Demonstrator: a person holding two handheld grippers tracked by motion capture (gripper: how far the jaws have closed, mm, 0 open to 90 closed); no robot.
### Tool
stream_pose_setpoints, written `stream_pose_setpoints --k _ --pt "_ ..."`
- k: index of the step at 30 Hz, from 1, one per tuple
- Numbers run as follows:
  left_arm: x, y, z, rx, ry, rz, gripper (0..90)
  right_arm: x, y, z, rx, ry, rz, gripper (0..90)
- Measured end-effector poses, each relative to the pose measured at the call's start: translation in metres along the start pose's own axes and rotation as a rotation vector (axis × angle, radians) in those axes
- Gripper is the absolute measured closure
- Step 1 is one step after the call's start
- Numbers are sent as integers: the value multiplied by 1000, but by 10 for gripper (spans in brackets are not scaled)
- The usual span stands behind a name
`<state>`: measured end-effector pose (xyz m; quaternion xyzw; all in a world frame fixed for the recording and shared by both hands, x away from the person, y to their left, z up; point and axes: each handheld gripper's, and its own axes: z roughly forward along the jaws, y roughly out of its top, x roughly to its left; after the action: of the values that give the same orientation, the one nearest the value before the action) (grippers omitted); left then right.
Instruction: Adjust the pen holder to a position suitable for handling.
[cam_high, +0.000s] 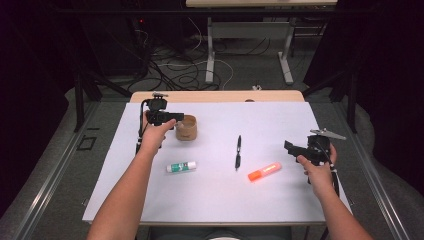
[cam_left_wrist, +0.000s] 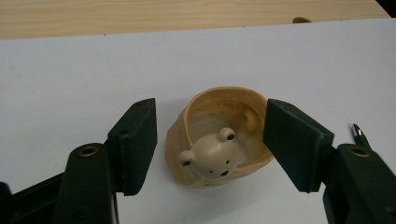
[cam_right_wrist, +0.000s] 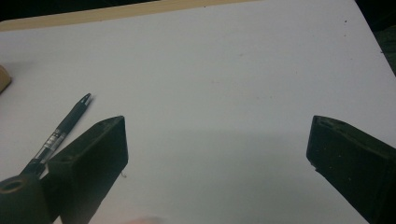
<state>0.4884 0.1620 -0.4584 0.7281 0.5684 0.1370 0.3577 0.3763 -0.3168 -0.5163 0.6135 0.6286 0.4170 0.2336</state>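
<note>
In the left gripper view the tan bear-faced cup (cam_left_wrist: 219, 144) is seen at centre frame, straddled by the left gripper (cam_left_wrist: 210, 144): the right pad touches or nearly touches the rim, while a gap is left at the other, so no grip is made yet. The right gripper (cam_right_wrist: 217, 154) is held wide over bare white sheet (cam_right_wrist: 233, 70), well apart at the right. The cup is a squat, glossy beige pot with a small bear head inside its rim.

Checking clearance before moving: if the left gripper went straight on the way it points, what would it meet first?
Most likely the tan bear-faced cup, which sits between the left gripper's open black jaws, pads not touching; exact depth is unclear.
</note>
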Motion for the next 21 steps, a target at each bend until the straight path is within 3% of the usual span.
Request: stream_pose_setpoints --k 4,11,21 --pt "0 -1 6 29 7 -6 355 0 0 0 1 2 0 53" --pt "-1 -2 15 94 -37 -21 427 1 0 1 5 3 2 56" --pt "1 -3 26 124 -12 -23 459 1 -1 2 11 4 1 62"
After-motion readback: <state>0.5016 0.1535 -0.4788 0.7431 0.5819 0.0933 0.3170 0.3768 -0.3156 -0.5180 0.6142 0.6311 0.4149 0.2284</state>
